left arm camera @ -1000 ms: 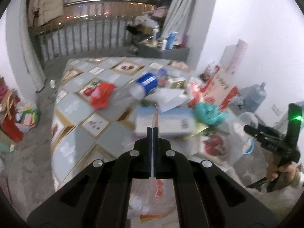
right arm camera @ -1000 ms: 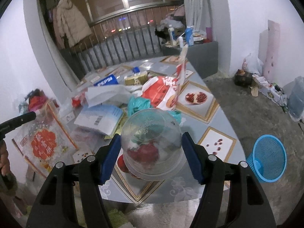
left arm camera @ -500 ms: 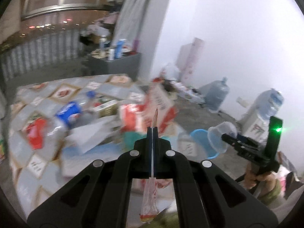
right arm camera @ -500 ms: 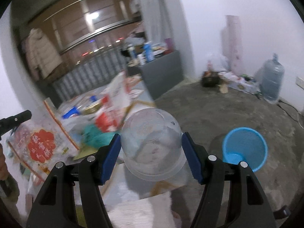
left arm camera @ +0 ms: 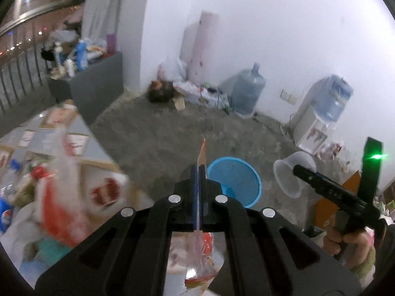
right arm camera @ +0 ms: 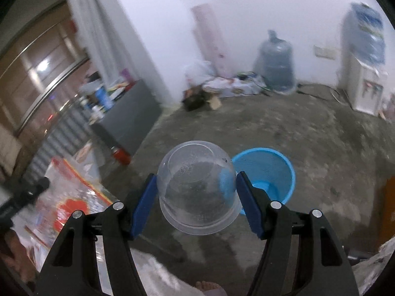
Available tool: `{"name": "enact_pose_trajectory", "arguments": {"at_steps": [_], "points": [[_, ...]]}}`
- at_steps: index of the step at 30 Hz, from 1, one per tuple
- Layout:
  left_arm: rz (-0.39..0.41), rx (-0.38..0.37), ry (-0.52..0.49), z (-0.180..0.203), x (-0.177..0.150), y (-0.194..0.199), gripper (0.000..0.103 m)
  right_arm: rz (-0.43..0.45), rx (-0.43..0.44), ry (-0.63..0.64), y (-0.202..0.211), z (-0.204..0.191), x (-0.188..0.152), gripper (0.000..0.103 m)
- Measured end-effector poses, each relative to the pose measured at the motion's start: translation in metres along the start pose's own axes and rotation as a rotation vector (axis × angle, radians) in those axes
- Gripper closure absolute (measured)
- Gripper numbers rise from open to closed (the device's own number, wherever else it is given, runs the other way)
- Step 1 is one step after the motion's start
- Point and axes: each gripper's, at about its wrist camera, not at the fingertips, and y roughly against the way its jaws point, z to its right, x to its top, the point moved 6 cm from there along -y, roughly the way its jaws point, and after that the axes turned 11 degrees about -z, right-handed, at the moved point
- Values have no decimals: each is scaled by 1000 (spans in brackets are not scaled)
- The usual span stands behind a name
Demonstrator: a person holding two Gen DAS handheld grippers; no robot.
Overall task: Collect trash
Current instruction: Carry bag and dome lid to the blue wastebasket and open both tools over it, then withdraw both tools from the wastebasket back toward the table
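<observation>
Both grippers are loaded: the left gripper [left arm camera: 199, 170] is clenched on a thin wrapper [left arm camera: 201, 261] above the blue bin [left arm camera: 235, 180], and the right gripper [right arm camera: 197, 187] grasps a clear cup [right arm camera: 197, 185] just beside that bin, past the littered bench [left arm camera: 81, 143].

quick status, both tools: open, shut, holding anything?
Left tool: shut on a plastic wrapper.
Right tool: shut on a clear plastic bowl.
</observation>
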Motion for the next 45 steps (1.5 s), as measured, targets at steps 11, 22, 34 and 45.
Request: {"name": "enact_pose_trajectory", "arguments": {"at_steps": [11,22,34,45], "points": [[-202,-18,-1,31,47,-169,103,-144,-37,-268,-112,102,32,39],[-267,-43,24,56,84,-269,103,-227,-51,-387,-194,155,43,38],[-272,-28,-11,75,93,-312,51,-298,-62,-447,-252,188,34,22],[-192,-92,13,80,103,-251,40,-171,-126,-403,-203,172,34,22]]}}
